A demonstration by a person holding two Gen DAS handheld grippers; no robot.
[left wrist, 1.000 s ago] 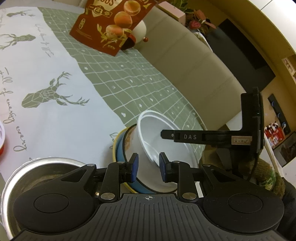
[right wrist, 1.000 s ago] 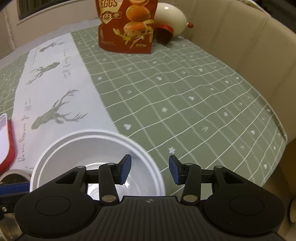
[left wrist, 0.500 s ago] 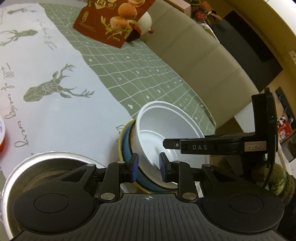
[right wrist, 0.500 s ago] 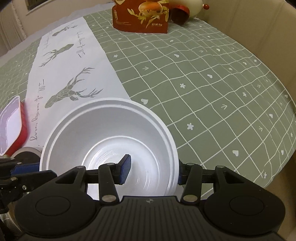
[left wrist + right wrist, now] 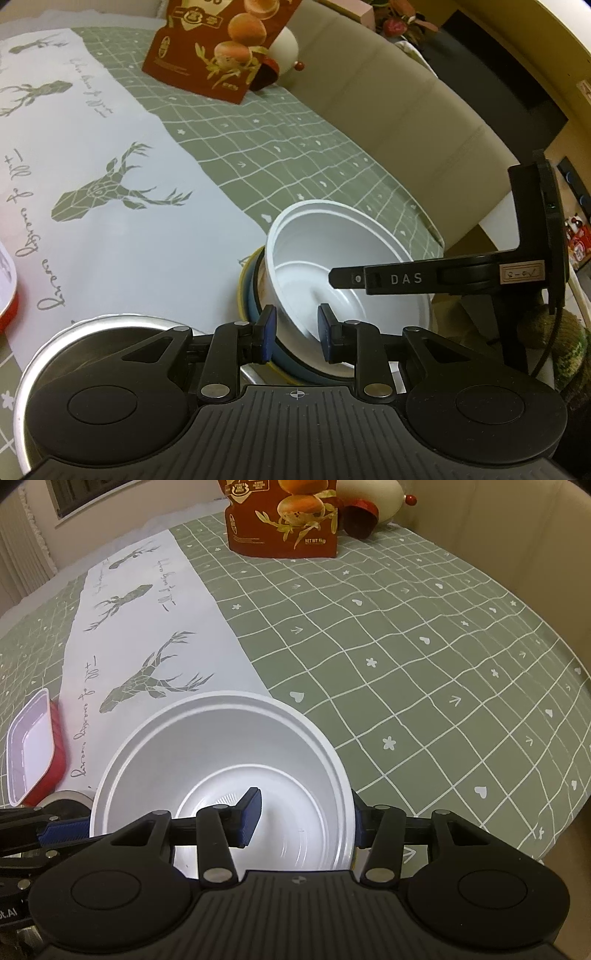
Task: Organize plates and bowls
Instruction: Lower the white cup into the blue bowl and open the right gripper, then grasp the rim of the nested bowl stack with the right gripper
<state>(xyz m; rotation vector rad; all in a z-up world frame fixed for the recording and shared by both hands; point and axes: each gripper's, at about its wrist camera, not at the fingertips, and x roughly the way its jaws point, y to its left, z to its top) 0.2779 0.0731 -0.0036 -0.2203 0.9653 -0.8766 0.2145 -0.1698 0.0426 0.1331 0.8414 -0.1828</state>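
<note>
Your left hand-held gripper [image 5: 294, 328] angles down, clamped on the blue bowl's [image 5: 295, 363] rim; your right hand-held gripper [image 5: 304, 821] straddles the white bowl's [image 5: 221, 760] rim, jaws opening. The white bowl sits nested deeper than a second ago, by the tabletop [image 5: 406, 646] edge.

Bench w/ green grid cloth [image 5: 424, 635], small hearts, stars & arrows printed on it. White runner [image 5: 147, 635] lies along it, deer prints + script. Far end: red-brown snack bag [image 5: 282, 517] upright, buns pictured. Behind it cream egg-shaped thing [image 5: 369, 494] w/ dark red bit. Beige sofa [image 5: 406, 110] beside bench.
</note>
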